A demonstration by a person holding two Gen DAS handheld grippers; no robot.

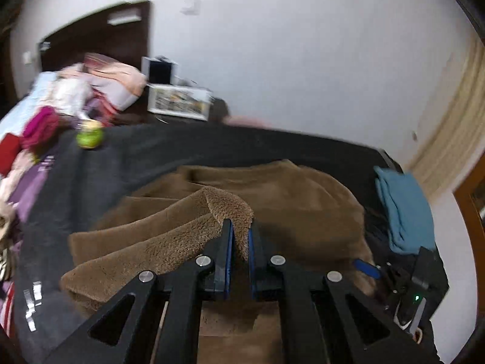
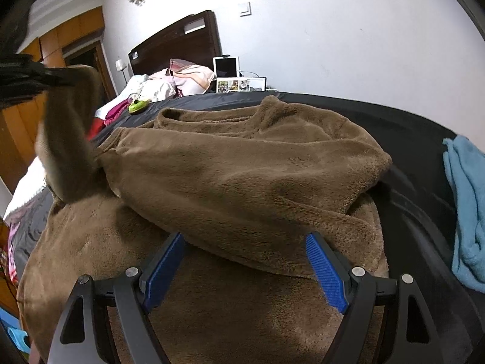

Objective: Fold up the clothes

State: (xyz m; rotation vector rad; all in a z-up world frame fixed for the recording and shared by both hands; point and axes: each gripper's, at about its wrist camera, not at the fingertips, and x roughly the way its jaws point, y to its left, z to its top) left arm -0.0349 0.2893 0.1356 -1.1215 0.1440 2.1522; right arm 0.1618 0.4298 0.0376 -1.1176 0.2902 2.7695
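A brown fleece sweater [image 2: 248, 163] lies on a dark cloth-covered surface [image 2: 403, 139], its right sleeve folded across the body. My left gripper [image 1: 241, 227] is shut on the left sleeve's cuff [image 1: 230, 206] and holds it lifted; it shows at the left edge of the right wrist view [image 2: 45, 75] with the sleeve hanging from it. My right gripper [image 2: 245, 239] is open and empty, low over the sweater's lower body, with its jaws wide apart at the folded sleeve's edge. It also shows at the right of the left wrist view [image 1: 403, 279].
A blue folded garment [image 2: 466, 212] lies at the right edge of the dark surface. A green toy [image 2: 138, 106] sits at the far left. Piled clothes and bedding [image 1: 60, 106] lie on the bed beyond. Picture frames [image 2: 239, 85] stand by the wall.
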